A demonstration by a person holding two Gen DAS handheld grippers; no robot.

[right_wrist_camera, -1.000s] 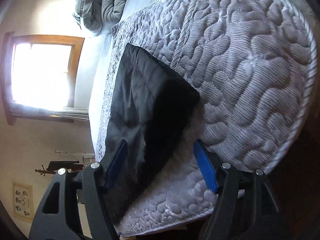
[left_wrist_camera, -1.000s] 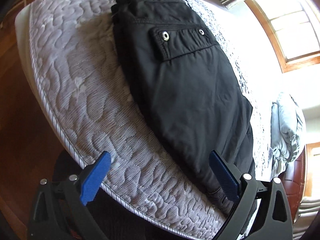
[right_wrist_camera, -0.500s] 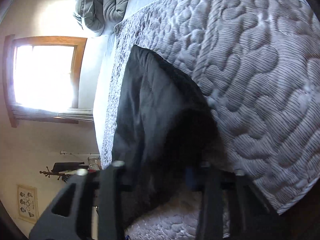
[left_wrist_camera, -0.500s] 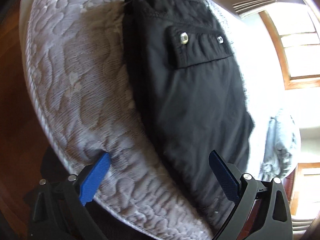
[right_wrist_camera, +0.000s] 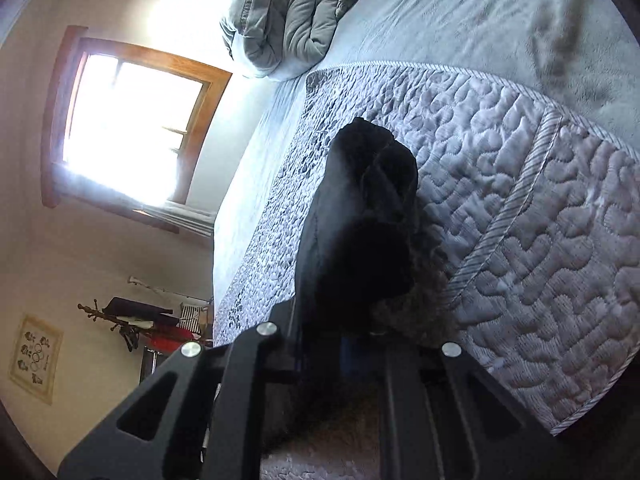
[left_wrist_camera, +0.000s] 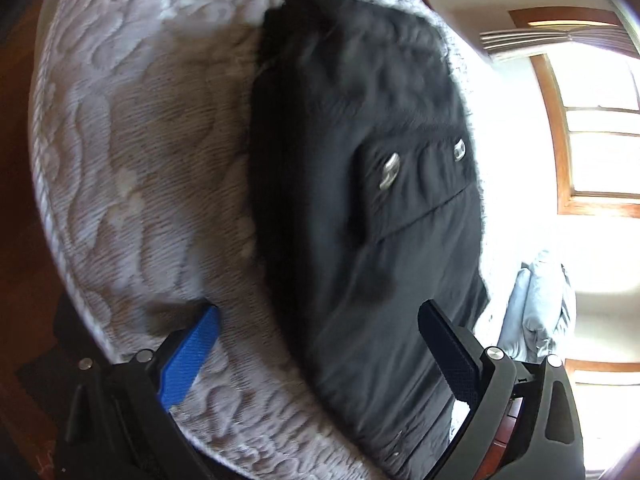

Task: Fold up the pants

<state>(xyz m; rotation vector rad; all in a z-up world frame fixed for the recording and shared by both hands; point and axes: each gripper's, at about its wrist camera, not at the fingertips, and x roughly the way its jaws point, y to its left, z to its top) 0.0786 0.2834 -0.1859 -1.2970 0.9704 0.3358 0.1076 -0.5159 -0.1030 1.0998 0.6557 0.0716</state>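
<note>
Black pants (left_wrist_camera: 360, 220) lie folded lengthwise on the quilted grey mattress (left_wrist_camera: 140, 160), with a snap-flap pocket (left_wrist_camera: 416, 184) facing up. My left gripper (left_wrist_camera: 320, 354) is open just above them: its left pad hangs over the mattress and its right pad over the pants' right side, with the pants' edge between. In the right wrist view, my right gripper (right_wrist_camera: 352, 344) has its jaws closing tight on one end of the pants (right_wrist_camera: 360, 240). That end is lifted off the mattress (right_wrist_camera: 520, 220) and bunches up dark in front of the camera. The fabric hides the pads.
A rumpled grey comforter (right_wrist_camera: 288, 24) lies at the far end of the bed and shows again as the comforter (left_wrist_camera: 536, 312). A bright wood-framed window (right_wrist_camera: 128, 132) is on the wall, with a coat rack (right_wrist_camera: 132, 320) beneath it. Dark wooden floor (left_wrist_camera: 24, 280) borders the mattress's rounded corner.
My right gripper closed on the end of the pants and raised it off the mattress. My left gripper, still open, moved in over the pants and rolled.
</note>
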